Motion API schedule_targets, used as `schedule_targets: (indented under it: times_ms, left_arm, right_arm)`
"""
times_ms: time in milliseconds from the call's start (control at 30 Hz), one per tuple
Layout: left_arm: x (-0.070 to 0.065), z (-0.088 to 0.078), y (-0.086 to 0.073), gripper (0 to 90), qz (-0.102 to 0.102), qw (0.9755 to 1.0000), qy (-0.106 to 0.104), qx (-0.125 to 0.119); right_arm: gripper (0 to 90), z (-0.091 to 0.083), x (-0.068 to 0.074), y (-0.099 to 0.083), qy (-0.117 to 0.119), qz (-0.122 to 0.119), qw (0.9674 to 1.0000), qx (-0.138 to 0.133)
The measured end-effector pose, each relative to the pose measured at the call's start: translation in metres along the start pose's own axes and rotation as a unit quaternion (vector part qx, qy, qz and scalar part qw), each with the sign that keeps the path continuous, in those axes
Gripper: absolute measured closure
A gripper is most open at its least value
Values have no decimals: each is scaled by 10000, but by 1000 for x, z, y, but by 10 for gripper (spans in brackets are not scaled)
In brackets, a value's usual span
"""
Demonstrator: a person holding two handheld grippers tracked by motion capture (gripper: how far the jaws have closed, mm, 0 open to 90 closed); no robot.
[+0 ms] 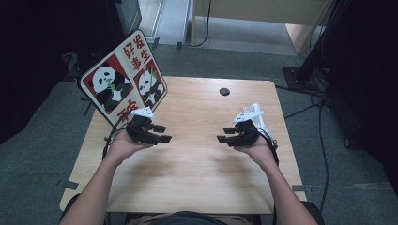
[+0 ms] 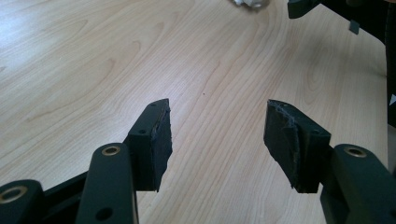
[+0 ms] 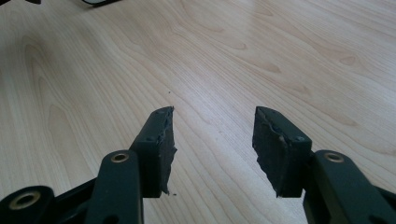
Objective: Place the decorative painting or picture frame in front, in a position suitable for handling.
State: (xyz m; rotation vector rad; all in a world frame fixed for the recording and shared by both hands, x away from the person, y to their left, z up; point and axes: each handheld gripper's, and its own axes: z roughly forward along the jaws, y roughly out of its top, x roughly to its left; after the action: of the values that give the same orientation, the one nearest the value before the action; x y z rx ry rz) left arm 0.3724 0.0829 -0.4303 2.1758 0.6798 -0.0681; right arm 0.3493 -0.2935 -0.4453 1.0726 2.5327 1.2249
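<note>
- Right now we hold both tools just above the light wooden table (image 1: pixel 197 183), and neither carries anything.
- Our left black two-jaw gripper (image 1: pixel 162 133) sits left of centre in the high view, jaws spread and pointing right; in its own view only bare wood lies between the pads (image 2: pixel 159 144).
- Our right black two-jaw gripper (image 1: pixel 224 134) sits right of centre, jaws likewise released and pointing left, with nothing between them in its own view.
- Nearest to it is a small white ribbed object (image 1: pixel 256 112), lying on the table toward its right edge, just behind the right hand; what it is we cannot tell.
- To reach it well, we judge we should turn the right wrist toward it first, keep the jaws wide, and come in low and level.
- Leaning at the table's upper left corner is a red and white panda sign (image 1: pixel 123 79), well clear of that reach.
- We count two grippers, one white object, one sign, and one dark round cable hole (image 1: pixel 225 91).
</note>
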Motion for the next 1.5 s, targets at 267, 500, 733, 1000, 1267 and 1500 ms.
schedule_targets:
  times_ms: [267, 500, 733, 1000, 1267, 1500]
  left_arm:
    - [2, 1, 0, 414, -23, 10000, 34, 53]
    - [4, 3, 0, 416, -15, 9999, 0, 102]
    - [5, 3, 0, 415, -32, 10000, -22, 85]
    - [8, 0, 0, 416, -120, 9999, -18, 23]
    - [8, -1, 1, 420, -131, 9999, -20, 72]
    - [8, -7, 1, 419, -131, 9999, -15, 60]
  right_arm:
    - [472, 0, -6, -1, -51, 119, 9999, -11]
    - [468, -1, -9, -2, -44, 223, 9997, 0]
    - [468, 0, -10, 0, -22, 248, 9997, -11]
    - [468, -2, -11, -1, -65, 309, 9995, -32]
    - [468, -2, -10, 0, -54, 261, 9996, -43]
    - [467, -4, -10, -1, -53, 251, 9997, -54]
